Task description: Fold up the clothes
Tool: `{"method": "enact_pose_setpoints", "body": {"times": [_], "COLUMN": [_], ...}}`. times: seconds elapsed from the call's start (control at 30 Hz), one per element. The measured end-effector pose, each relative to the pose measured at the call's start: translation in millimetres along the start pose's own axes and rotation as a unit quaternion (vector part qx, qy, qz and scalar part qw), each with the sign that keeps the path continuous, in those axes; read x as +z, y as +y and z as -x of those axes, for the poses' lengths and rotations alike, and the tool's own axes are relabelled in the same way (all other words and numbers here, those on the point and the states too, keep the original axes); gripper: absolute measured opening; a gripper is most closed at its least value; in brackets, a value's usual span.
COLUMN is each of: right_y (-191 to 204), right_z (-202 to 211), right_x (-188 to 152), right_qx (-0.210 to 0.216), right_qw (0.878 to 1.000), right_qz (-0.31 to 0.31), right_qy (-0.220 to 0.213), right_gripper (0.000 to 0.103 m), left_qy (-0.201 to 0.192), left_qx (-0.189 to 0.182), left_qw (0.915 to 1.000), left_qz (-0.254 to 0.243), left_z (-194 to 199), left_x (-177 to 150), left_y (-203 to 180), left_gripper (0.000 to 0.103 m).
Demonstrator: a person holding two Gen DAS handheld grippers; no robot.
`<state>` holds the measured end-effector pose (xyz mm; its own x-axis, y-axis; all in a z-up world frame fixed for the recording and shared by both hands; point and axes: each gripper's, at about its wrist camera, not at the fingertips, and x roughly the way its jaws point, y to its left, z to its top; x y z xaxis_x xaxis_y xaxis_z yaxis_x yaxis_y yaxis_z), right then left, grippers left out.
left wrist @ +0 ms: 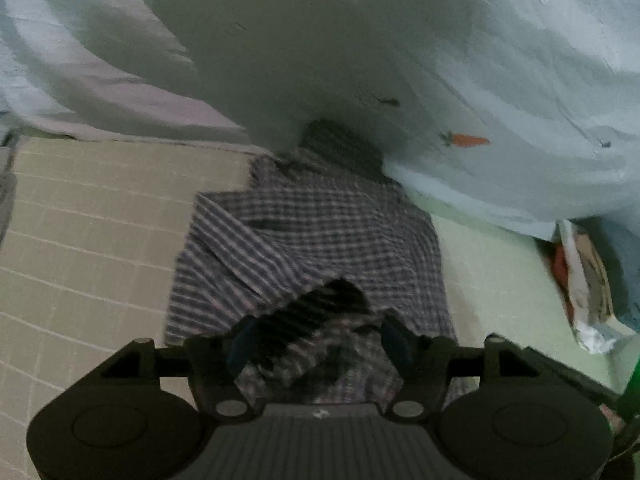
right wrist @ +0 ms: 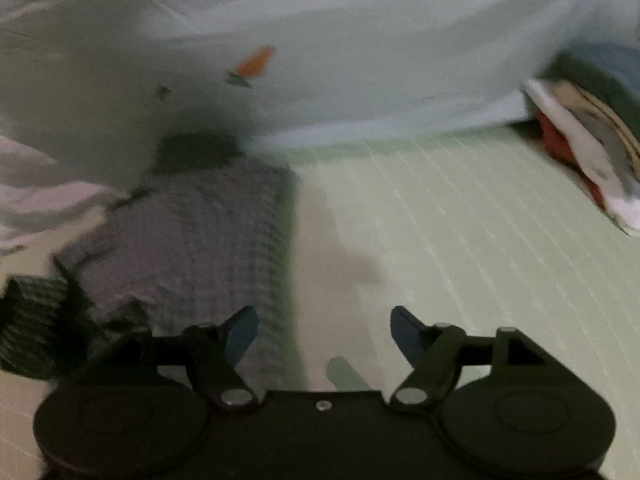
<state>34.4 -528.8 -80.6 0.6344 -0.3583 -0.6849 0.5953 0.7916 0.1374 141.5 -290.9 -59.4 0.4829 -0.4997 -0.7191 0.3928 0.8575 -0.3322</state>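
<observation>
the checked shirt (left wrist: 304, 232) lies partly folded on the pale quilted mat (left wrist: 88, 240), its far end tucked under the hanging light-blue sheet with a carrot print (left wrist: 500, 80). the left gripper (left wrist: 316, 340) stands with its jaws apart over the shirt's near hem; bunched cloth sits between the fingers, but the pads do not look pressed on it, so i judge it let go. the right gripper (right wrist: 324, 332) is spread wide and empty over bare mat, just beside the shirt's right edge. the fabric looks thin, soft and light: it will sag, crease and drag rather than hold a shape. best taken by a doubled edge or corner, pinching both layers, lifting low so the fold does not slide open
</observation>
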Motion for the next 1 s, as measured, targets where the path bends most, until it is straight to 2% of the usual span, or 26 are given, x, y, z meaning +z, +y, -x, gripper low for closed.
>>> {"method": "enact_pose_setpoints", "body": {"times": [0.13, 0.23, 0.37, 0.57, 0.6, 0.63, 0.67, 0.73, 0.87, 1.0], "right_y": [26.5, 46.0, 67.3, 99.1, 103.8, 106.9, 110.0, 113.3, 106.9, 90.3], "right_z": [3.4, 0.1, -14.3, -35.3, -37.1, -39.3, -41.0, -37.5, -7.5, 27.4], "right_x": [16.6, 26.0, 33.1, 27.2, 24.7, 22.2, 19.9, 16.1, 13.1, 3.8], "right_qx": [0.066, 0.109, 0.147, 0.190, 0.197, 0.203, 0.209, 0.214, 0.224, 0.215], "right_qw": [0.998, 0.994, 0.989, 0.979, 0.977, 0.975, 0.972, 0.970, 0.970, 0.975], "right_qz": [-0.008, -0.008, -0.005, 0.040, 0.047, 0.055, 0.062, 0.073, 0.067, 0.028], "right_qy": [-0.014, -0.010, 0.013, 0.064, 0.069, 0.075, 0.083, 0.086, 0.060, 0.052], "right_gripper": [0.074, 0.074, 0.074, 0.072, 0.069, 0.058, 0.031, 0.003, 0.002, 0.002], "left_qy": [-0.012, -0.019, -0.002, 0.020, 0.021, 0.021, 0.018, 0.010, -0.009, -0.017], "left_qx": [-0.015, -0.004, 0.028, 0.043, 0.042, 0.041, 0.041, 0.041, 0.040, 0.038], "left_qw": [0.9998, 0.9998, 0.9994, 0.9979, 0.9978, 0.9978, 0.9980, 0.9984, 0.9986, 0.9987], "left_qz": [0.007, 0.001, 0.021, 0.045, 0.048, 0.048, 0.045, 0.038, 0.033, 0.030], "left_z": [10.6, 11.2, 2.3, -5.3, -4.7, -3.2, 0.2, 8.3, 32.9, 57.0], "left_x": [5.9, 6.8, 6.1, 2.8, 3.1, 3.6, 3.6, 3.4, -4.0, -18.7], "left_y": [11.5, 17.1, 29.8, 44.8, 45.7, 46.2, 45.6, 43.2, 38.8, 30.3], "left_gripper": [0.072, 0.078, 0.078, 0.078, 0.078, 0.078, 0.078, 0.078, 0.078, 0.078]}}
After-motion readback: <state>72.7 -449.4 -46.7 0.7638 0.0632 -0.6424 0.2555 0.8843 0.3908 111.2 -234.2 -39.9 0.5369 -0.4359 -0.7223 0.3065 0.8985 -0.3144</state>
